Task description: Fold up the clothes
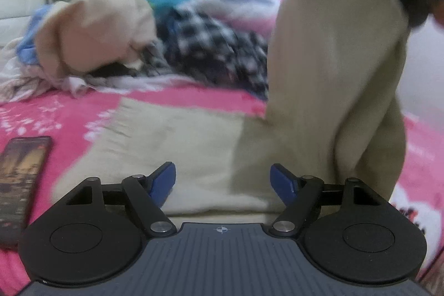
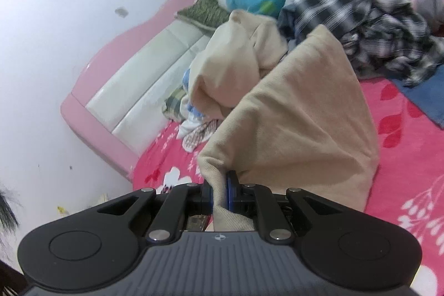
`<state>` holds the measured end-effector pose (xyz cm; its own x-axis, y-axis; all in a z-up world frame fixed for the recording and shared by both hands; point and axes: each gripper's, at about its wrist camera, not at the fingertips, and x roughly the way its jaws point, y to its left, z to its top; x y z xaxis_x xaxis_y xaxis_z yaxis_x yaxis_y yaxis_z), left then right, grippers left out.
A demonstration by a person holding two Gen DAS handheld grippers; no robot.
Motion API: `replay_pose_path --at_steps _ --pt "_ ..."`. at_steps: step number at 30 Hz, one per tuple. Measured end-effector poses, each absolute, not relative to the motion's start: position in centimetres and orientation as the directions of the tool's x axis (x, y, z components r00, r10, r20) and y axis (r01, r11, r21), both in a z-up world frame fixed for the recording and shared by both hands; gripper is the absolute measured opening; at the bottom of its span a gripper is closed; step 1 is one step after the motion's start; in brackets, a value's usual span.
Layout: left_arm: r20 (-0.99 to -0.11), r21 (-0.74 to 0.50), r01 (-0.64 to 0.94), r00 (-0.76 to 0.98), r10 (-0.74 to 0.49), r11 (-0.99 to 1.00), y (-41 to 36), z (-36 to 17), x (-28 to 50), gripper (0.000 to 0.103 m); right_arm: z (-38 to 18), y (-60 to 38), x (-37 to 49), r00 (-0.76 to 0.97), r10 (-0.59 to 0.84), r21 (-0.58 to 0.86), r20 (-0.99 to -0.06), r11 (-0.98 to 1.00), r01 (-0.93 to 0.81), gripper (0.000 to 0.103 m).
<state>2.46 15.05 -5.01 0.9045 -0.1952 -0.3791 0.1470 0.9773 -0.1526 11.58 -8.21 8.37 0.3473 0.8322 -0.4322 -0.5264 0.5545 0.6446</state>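
Right hand-held gripper (image 2: 220,194) is clamping an edge of the beige garment (image 2: 299,115), lifting it so it is hanging above the pink floral bed (image 2: 410,146). Left hand-held gripper (image 1: 223,182) is hovering released, nothing between its pads, over the garment's lower part, which is lying flat on the bed. Clothes pile (image 1: 194,46) is sitting far behind; phone (image 1: 19,185) is lying near left.

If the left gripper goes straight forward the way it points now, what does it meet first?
Probably the flat part of the beige cloth garment on the pink flowered bed cover. The left gripper is open and empty, angled slightly downward; depth is unclear.
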Motion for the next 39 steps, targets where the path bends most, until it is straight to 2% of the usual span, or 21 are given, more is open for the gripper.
replay_pose_path --at_steps 7,13,19,22,24,26,28,30,35,37,39 --pt "-0.323 -0.300 0.070 0.931 -0.170 0.952 20.1 -4.3 1.3 0.075 6.4 -2.8 13.2 0.242 0.842 0.651 -0.482 0.529 -0.544 0.010" --pt "-0.310 -0.422 0.051 0.930 -0.197 0.905 23.3 -4.6 0.6 0.075 2.6 2.2 15.1 0.136 0.826 0.678 -0.547 0.533 -0.506 0.010" --pt "-0.299 -0.475 0.058 0.928 -0.224 0.878 24.9 -4.9 -0.4 0.075 -0.8 5.4 16.3 0.073 0.799 0.688 -0.597 0.557 -0.465 0.010" --pt "-0.296 -0.503 0.072 0.922 -0.250 0.862 25.5 -4.9 -0.8 0.075 -2.4 6.3 17.1 0.054 0.794 0.715 -0.605 0.572 -0.403 0.015" --pt "-0.286 -0.514 0.105 0.915 -0.285 0.852 25.7 -4.8 -1.3 0.076 -3.0 6.4 17.3 0.051 0.815 0.750 -0.578 0.554 -0.362 0.024" --pt "-0.275 -0.512 0.148 0.905 -0.325 0.846 25.5 -4.6 -1.8 0.077 -3.3 6.3 17.4 0.051 0.855 0.808 -0.515 0.505 -0.306 0.047" --pt "-0.271 -0.502 0.188 0.893 -0.360 0.844 25.1 -4.3 -2.3 0.078 -3.1 6.6 17.5 0.059 0.882 0.842 -0.467 0.464 -0.275 0.059" --pt "-0.272 -0.488 0.217 0.882 -0.384 0.845 24.6 -4.1 -2.7 0.082 -2.6 7.1 17.3 0.057 0.894 0.852 -0.445 0.442 -0.280 0.060" --pt "-0.286 -0.463 0.230 0.875 -0.390 0.856 23.1 -3.8 -2.8 0.085 -0.6 6.2 16.2 0.048 0.963 0.924 -0.264 0.266 -0.274 0.060" --pt "-0.290 -0.483 0.208 0.879 -0.379 0.851 23.2 -3.8 -2.4 0.085 0.7 4.3 15.2 0.098 0.973 0.921 -0.210 0.230 -0.316 0.059" --pt "-0.293 -0.518 0.180 0.881 -0.371 0.837 23.7 -3.7 -1.9 0.085 1.8 1.8 13.7 0.160 0.967 0.896 -0.199 0.246 -0.370 0.058"
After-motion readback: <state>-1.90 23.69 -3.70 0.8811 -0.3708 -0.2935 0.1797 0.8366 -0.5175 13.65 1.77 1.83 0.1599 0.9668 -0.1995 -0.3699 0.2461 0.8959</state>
